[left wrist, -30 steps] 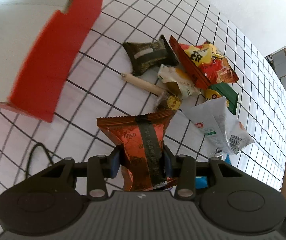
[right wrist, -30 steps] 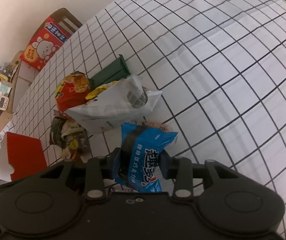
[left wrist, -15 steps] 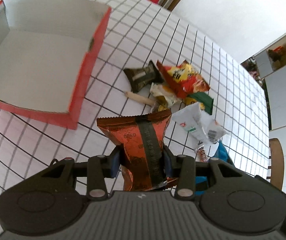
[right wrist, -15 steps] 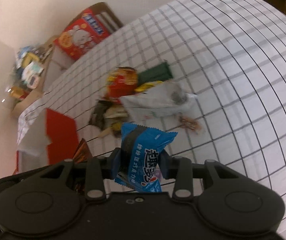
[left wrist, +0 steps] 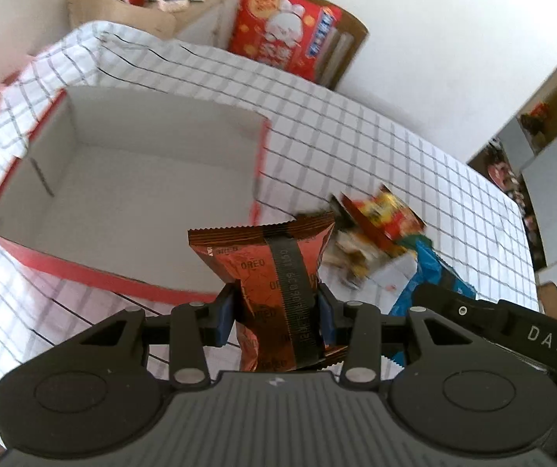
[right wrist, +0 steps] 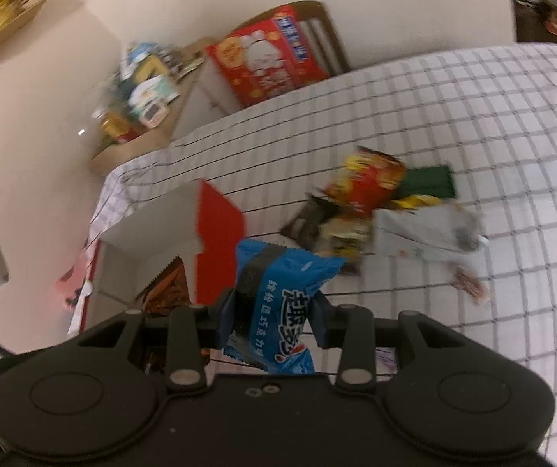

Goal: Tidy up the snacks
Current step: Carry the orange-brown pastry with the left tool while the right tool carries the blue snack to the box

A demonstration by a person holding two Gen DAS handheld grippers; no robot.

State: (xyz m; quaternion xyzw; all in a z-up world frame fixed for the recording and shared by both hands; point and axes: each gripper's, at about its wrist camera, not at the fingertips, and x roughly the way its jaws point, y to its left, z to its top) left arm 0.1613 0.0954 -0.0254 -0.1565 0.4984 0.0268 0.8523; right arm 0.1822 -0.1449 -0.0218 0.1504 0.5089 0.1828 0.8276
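Copper-orange Oreo packet (left wrist: 278, 272) is pinched upright between the left gripper's (left wrist: 276, 313) fingers, held above the table. Red cardboard box (left wrist: 83, 268), open and white inside, lies at ten o'clock. Loose snack pile (left wrist: 379, 233) sits at two o'clock. The right gripper (right wrist: 272, 317) pinches a blue snack packet (right wrist: 278, 292).

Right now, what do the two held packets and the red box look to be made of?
Orange Oreo packet: glossy metallic film, judging by sheen, crinkles and serrated edge. Blue packet: smooth printed plastic film, serrated top seal. Red box: apparently matte cardboard, with stiff flat walls, white inside and a slit in one wall.
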